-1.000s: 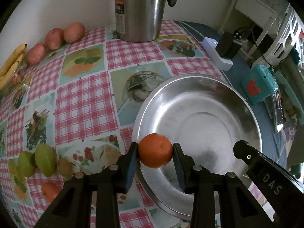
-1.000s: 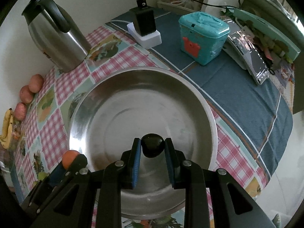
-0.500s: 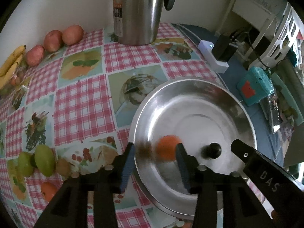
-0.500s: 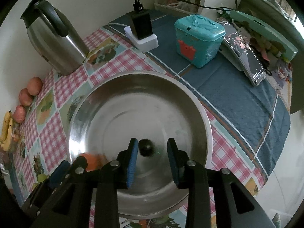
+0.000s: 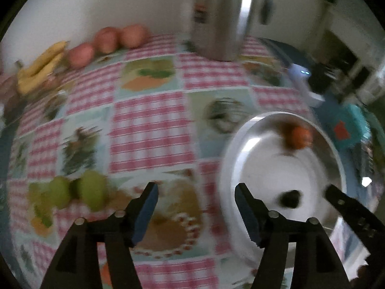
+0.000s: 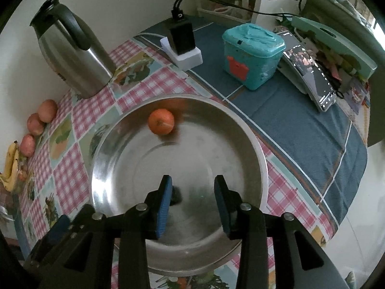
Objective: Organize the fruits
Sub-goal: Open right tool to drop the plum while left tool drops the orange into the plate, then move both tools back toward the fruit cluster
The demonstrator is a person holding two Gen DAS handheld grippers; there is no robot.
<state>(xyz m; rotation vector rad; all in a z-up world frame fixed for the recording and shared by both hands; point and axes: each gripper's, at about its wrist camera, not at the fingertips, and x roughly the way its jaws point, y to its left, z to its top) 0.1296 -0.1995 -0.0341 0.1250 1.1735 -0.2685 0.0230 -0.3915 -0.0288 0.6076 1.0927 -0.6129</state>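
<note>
An orange (image 6: 161, 121) lies at the far side of the steel bowl (image 6: 240, 130); it also shows blurred in the left wrist view (image 5: 299, 137). A small dark fruit (image 5: 290, 198) lies in the bowl near its front, partly hidden behind my right gripper's left finger (image 6: 175, 195). My right gripper (image 6: 193, 192) is open and empty above the bowl's front part. My left gripper (image 5: 196, 204) is open and empty over the tablecloth, left of the bowl (image 5: 231, 149). Green fruits (image 5: 92, 190) lie on the cloth to its left.
A steel thermos (image 6: 72, 55) stands at the back. Red apples (image 6: 36, 122) and bananas (image 6: 10, 166) lie along the wall. A charger on a power strip (image 6: 181, 45), a teal box (image 6: 252, 55) and a phone (image 6: 310, 77) sit on the blue cloth.
Both grippers opened wider and let go: the orange rolled to the bowl's far side, the dark fruit lies in the bowl. The left gripper swung left, off the bowl.
</note>
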